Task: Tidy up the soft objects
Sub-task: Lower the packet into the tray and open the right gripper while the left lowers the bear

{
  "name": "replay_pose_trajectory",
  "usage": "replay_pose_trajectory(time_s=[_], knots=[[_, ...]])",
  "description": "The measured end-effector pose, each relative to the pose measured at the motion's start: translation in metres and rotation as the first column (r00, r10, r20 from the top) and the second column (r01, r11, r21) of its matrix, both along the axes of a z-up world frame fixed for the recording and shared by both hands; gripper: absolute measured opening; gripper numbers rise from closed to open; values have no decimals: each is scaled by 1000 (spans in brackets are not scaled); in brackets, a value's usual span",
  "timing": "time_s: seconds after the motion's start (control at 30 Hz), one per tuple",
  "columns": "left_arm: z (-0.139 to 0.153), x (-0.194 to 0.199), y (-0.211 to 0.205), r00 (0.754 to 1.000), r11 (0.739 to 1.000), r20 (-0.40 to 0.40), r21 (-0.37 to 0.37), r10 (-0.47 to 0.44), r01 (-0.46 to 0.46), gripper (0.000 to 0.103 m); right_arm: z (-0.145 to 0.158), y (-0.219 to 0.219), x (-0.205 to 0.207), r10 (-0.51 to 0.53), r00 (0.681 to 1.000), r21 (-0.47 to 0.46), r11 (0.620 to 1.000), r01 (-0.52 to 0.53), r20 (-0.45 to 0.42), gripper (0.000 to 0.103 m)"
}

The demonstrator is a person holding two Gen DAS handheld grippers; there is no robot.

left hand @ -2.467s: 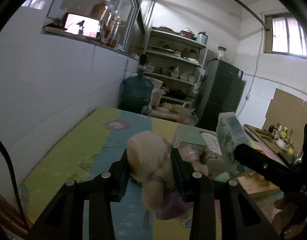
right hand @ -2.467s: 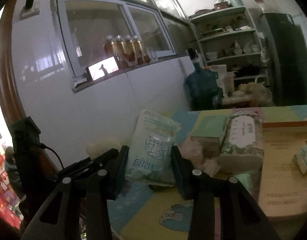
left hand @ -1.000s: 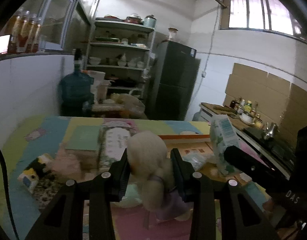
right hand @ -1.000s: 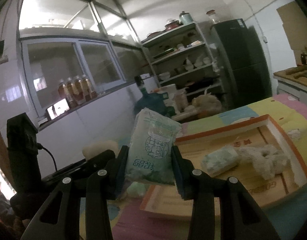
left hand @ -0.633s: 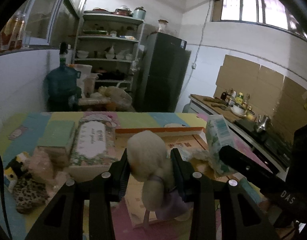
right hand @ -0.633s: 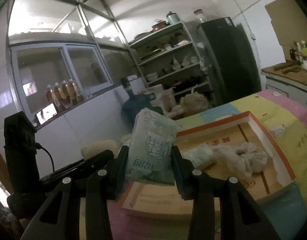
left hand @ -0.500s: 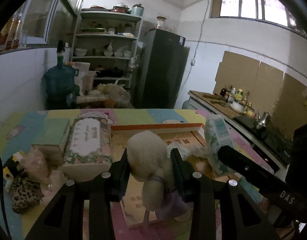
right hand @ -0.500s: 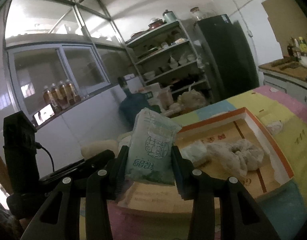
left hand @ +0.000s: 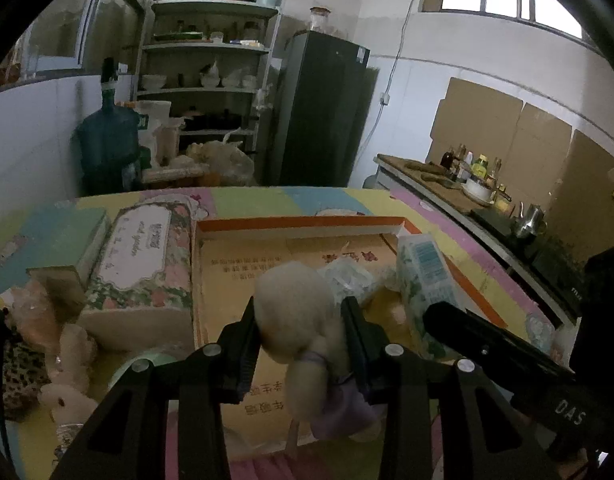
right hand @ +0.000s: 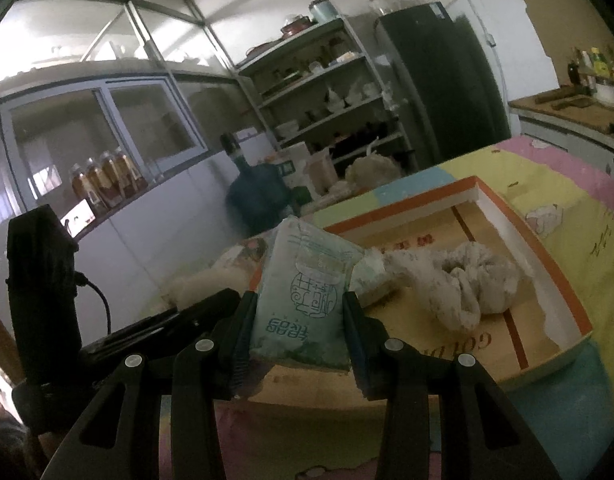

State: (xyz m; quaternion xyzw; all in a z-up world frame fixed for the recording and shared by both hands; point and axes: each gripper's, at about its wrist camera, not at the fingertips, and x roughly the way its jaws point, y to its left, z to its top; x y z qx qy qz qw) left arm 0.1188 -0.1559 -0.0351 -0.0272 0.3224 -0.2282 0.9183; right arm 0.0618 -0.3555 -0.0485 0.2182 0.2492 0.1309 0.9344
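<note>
Left wrist view shows the left gripper (left hand: 301, 334) clamped on a cream plush toy (left hand: 293, 312), its lilac body dangling below the jaws over the shallow orange-rimmed box (left hand: 303, 222) on the desk (left hand: 247, 196). That hanging part could snag the near box wall on lowering. Beside it, the right gripper (right hand: 297, 322) pinches a pale green tissue pack (right hand: 307, 284) (glossy, squashy) above the same box; a loose squeeze might let it slide out and land on the white crumpled cloth (right hand: 463, 280).
</note>
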Motion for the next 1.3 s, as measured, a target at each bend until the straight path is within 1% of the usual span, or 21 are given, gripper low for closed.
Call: replay_pose_trajectory(time_s=[0.23,0.47,0.63,0.77,0.9,0.97,1.1,1.23,1.3], knots=[[-11,9,-8,999,1000,-35,-1,-15,15,40,-9,-6,6,-6,999,-5,1000,6,-31,43],[-15,21,-19,999,1000,-28,8,-23,23,39,-14,-10,12,-13,999,-14,1000,12,-51,43],[-24,29,-24,998,999,-52,20,-25,26,39,-21,-12,21,-10,996,-28,1000,8,-83,43],[-30,31,-28,997,999,-66,29,-30,32,40,-22,-11,25,-10,996,-54,999,5,-89,43],[-38,35,-29,995,999,-94,28,-32,35,40,-24,-14,29,-31,994,-91,996,21,-105,43],[-38,36,-29,995,999,-94,21,-31,33,40,-25,-15,31,-45,993,-118,993,32,-113,43],[-37,37,-33,995,998,-91,46,-38,42,40,-27,-17,36,-57,989,-176,984,32,-138,43],[-38,38,-33,995,998,-97,42,-36,40,43,-28,-18,43,-48,988,-207,978,16,-150,44],[-38,38,-32,994,999,-102,37,-35,39,44,-28,-17,44,-48,988,-211,977,16,-148,46]])
